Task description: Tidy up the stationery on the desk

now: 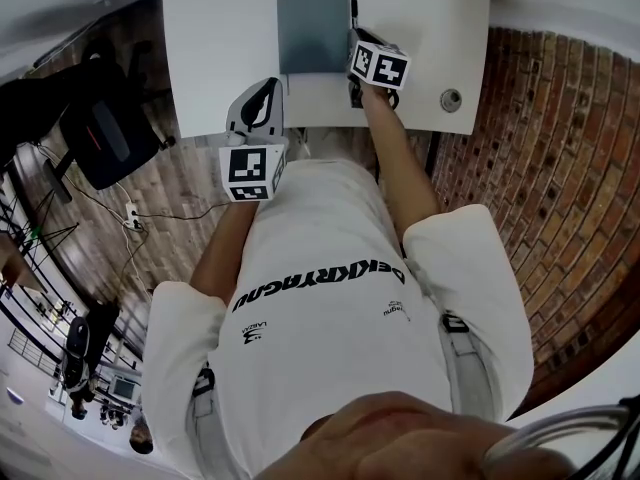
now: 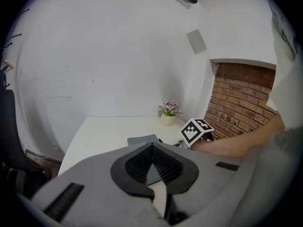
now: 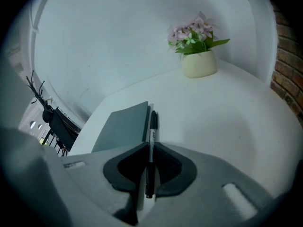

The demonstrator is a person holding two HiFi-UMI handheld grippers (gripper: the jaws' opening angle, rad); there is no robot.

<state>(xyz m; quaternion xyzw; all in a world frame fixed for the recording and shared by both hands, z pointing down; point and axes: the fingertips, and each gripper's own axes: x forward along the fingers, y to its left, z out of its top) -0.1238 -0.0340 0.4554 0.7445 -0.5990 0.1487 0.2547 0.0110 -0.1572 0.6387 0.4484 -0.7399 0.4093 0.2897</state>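
right gripper (image 3: 150, 167) is clamped on a black pen (image 3: 151, 136), its two dark pads pressing the barrel from either side. the pen runs straight along the line of the jaws: its near end sits deep in the notch between the pads and its far end sticks out ahead of them. that far end lies just beside the right edge of a grey notebook (image 3: 124, 126), parallel to it, over the white desk (image 3: 213, 112); whether the tip touches the desk cannot be told. the notebook lies flat to the left of the jaws. a small pot of pink flowers (image 3: 199, 63) stands well beyond, toward the back of the desk.

left gripper (image 2: 152, 167) has its jaws closed together with nothing between them. it hangs near the front edge of the desk, apart from the notebook, with the right gripper's marker cube (image 2: 196, 130) ahead and to its right.
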